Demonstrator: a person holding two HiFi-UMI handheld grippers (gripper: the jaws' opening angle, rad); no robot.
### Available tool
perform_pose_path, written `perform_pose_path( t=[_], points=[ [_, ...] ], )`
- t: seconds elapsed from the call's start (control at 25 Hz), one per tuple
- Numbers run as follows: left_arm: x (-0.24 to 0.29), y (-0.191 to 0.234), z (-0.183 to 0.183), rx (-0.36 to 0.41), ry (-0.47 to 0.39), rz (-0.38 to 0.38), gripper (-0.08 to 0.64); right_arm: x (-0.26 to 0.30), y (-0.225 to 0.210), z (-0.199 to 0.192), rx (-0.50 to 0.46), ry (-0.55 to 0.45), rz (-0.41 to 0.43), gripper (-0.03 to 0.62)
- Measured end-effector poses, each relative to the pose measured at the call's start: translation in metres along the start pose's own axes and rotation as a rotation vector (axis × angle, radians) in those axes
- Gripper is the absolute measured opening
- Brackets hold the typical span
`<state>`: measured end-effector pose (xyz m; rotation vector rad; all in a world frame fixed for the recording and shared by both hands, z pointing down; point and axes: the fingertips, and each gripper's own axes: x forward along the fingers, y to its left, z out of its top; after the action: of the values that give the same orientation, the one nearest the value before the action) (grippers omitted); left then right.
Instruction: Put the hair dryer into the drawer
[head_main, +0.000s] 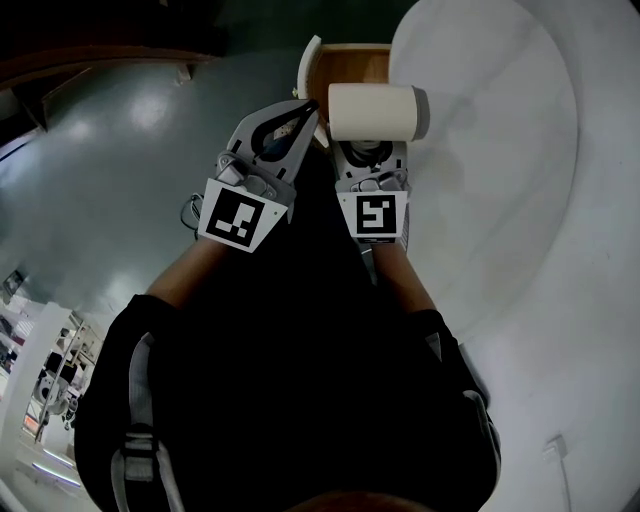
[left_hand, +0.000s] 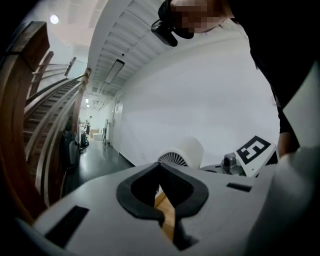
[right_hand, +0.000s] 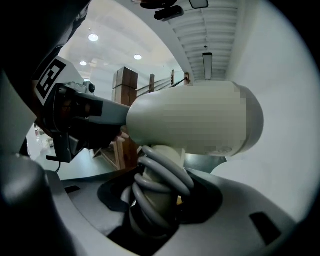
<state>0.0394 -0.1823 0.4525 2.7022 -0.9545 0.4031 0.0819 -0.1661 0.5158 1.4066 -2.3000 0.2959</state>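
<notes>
- The right claw (head_main: 368, 152) is closed on the handle (right_hand: 162, 150) of the hair dryer (head_main: 370, 112), over the wound cord (right_hand: 160, 175). This keeps the body upright and free above the jaws.
- The dryer hangs just in front of the open drawer (head_main: 352, 64), not yet inside.
- The left claw (head_main: 298, 120) has its jaws together and holds nothing. It is probably kept near to push the drawer shut later.

drawer (head_main: 350, 62) mostly hidden behind hair dryer (head_main: 372, 110) in head view. right claw (head_main: 368, 150) tips under it too. its handle largely covered by cord (right_hand: 161, 175).
</notes>
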Motion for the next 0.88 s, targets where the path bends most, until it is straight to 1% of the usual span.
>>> perform_pose_path(
  t=[0.2,0.32,0.6,0.88],
  points=[
    [0.016,0.02,-0.045,-0.057,0.046,-0.005,0.008,0.037,0.004,-0.023,-0.014,-0.011,0.029,0.244],
    [0.025,0.017,-0.057,-0.082,0.055,0.007,0.008,0.039,0.005,-0.04,0.002,0.013,0.06,0.244],
    [0.035,0.018,-0.078,-0.118,0.09,0.024,0.008,0.051,0.008,-0.08,0.016,0.115,0.12,0.242],
    [0.036,0.02,-0.09,-0.142,0.111,0.028,0.008,0.058,0.007,-0.113,0.064,0.24,0.134,0.241]
  ],
)
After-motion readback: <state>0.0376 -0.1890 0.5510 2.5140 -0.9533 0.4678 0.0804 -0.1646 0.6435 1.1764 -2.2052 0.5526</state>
